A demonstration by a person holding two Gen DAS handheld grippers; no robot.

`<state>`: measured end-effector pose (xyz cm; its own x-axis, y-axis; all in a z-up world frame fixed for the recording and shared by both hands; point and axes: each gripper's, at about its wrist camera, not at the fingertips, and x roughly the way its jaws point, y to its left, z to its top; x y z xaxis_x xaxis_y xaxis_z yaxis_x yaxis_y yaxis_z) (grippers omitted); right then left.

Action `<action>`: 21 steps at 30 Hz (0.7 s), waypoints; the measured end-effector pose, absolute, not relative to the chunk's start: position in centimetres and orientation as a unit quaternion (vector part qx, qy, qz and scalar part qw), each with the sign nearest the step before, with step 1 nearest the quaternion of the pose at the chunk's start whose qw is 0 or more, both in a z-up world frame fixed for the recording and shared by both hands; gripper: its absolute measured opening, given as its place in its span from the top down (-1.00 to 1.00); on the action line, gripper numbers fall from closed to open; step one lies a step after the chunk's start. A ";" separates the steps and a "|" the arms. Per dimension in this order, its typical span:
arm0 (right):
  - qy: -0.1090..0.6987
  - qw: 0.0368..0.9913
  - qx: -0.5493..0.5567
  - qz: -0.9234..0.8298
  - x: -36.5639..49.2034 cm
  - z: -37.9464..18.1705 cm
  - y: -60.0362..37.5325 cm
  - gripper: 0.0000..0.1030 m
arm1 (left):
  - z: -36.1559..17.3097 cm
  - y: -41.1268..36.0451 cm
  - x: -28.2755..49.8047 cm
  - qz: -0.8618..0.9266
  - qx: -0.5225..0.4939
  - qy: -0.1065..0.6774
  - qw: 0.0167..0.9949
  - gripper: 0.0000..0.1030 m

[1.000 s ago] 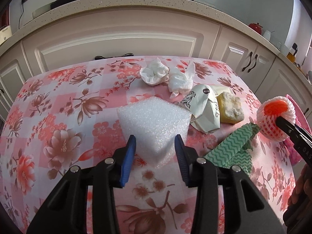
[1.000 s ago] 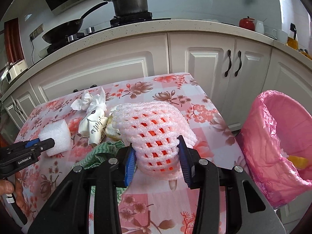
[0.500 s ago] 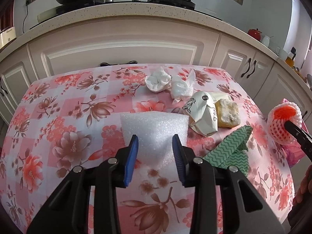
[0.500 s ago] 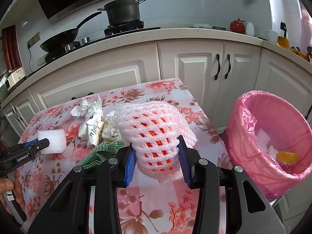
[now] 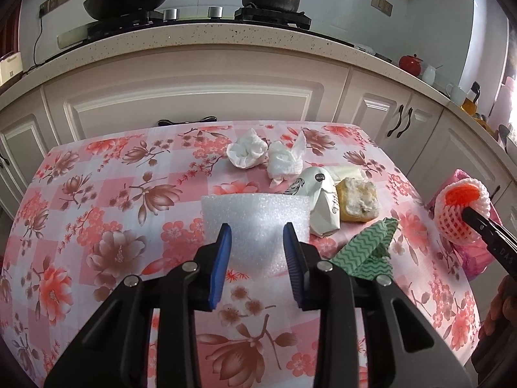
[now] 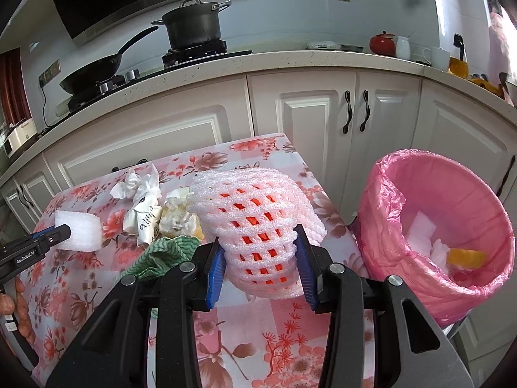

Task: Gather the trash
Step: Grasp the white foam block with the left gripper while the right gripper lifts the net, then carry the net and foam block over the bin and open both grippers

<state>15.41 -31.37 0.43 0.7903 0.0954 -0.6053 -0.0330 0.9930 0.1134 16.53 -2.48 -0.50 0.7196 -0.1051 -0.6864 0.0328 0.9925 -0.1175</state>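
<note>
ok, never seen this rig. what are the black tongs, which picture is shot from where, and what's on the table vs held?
No robot arm here: a person holds one pair of hand-operated tongs in each hand, and each pair carries a fisheye camera looking along its two blue-padded fingers.

The left wrist view shows the left tongs shut on a white foam block. The right wrist view shows the right tongs shut on a foam fruit net with something orange-red inside.

On the floral tablecloth lie two crumpled tissues, a white paper wrapper, a yellowish chunk and a green zigzag cloth.

Beside the table stands a pink-lined bin, with some scraps already in it.
</note>
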 end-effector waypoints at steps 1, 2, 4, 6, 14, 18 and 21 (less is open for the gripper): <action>0.321 0.945 0.049 0.034 15.4 0.5 -31.5 0.22 | -0.4 -2.6 16.5 -0.038 -0.048 0.371 0.926 0.39; 0.320 0.946 0.049 0.033 15.4 0.7 -31.6 0.22 | -0.3 -2.6 16.5 -0.038 -0.048 0.371 0.927 0.39; 0.319 0.946 0.050 0.031 15.4 0.9 -31.9 0.22 | -0.1 -2.9 16.5 -0.040 -0.047 0.369 0.927 0.40; 0.317 0.947 0.052 0.029 15.3 1.1 -32.2 0.22 | 0.2 -3.2 16.5 -0.042 -0.045 0.366 0.929 0.42; 0.310 0.949 0.057 0.014 15.2 2.0 -34.1 0.22 | 2.1 -5.1 16.9 -0.060 -0.039 0.349 0.934 0.44; 0.305 0.951 0.060 0.003 15.2 2.6 -35.3 0.22 | 3.0 -6.8 17.3 -0.075 -0.032 0.341 0.937 0.44; 0.301 0.951 0.063 -0.006 15.2 2.9 -36.4 0.22 | 3.8 -8.5 17.7 -0.090 -0.025 0.333 0.938 0.45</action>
